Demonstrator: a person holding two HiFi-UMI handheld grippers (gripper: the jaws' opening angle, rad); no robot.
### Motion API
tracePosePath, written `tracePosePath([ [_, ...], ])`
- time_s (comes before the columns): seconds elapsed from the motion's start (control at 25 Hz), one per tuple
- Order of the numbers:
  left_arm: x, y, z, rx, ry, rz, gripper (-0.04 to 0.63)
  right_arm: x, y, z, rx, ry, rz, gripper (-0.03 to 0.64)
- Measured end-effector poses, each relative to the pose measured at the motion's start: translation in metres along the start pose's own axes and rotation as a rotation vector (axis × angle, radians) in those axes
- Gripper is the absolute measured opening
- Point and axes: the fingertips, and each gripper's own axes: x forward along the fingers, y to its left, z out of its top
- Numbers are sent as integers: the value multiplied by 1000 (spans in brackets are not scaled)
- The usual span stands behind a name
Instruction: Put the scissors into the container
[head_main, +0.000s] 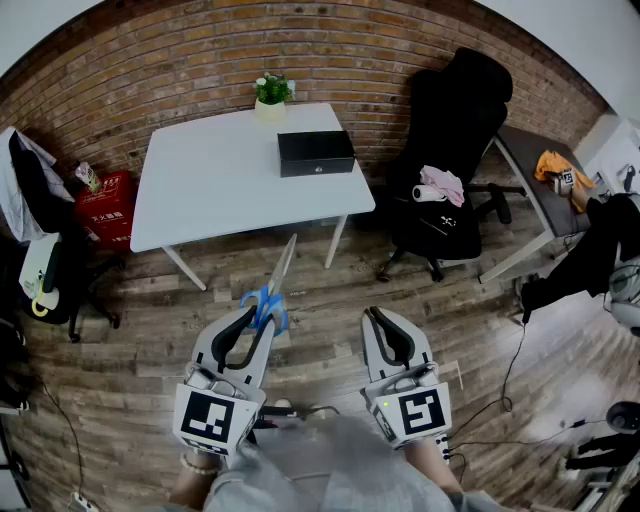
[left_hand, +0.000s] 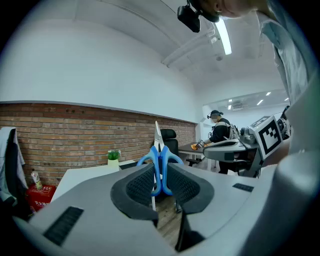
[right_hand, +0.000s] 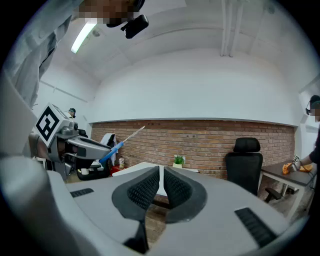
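Note:
Blue-handled scissors (head_main: 268, 300) are clamped by the handles in my left gripper (head_main: 256, 322), which is shut on them. The closed blades point forward and up toward the white table (head_main: 200, 190). In the left gripper view the scissors (left_hand: 160, 157) stand upright between the two pads. The container, a black box (head_main: 315, 152), sits shut on the far right part of the table, well ahead of both grippers. My right gripper (head_main: 378, 318) hovers beside the left one over the floor, shut with nothing in it. In the right gripper view its pads (right_hand: 150, 187) nearly meet and the scissors (right_hand: 116, 146) show at the left.
A small potted plant (head_main: 271, 92) stands at the table's back edge. A black office chair (head_main: 450, 150) with a pink cloth is right of the table, a second desk (head_main: 545, 190) further right. A red crate (head_main: 105, 205) and a chair with clothes sit at left. Cables lie on the wooden floor.

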Motion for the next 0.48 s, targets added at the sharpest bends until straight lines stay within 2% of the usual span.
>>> tracePosePath([
  [0.48,-3,0,2,9,-3,-24,97,1,6,1,-4,2,-2,57],
])
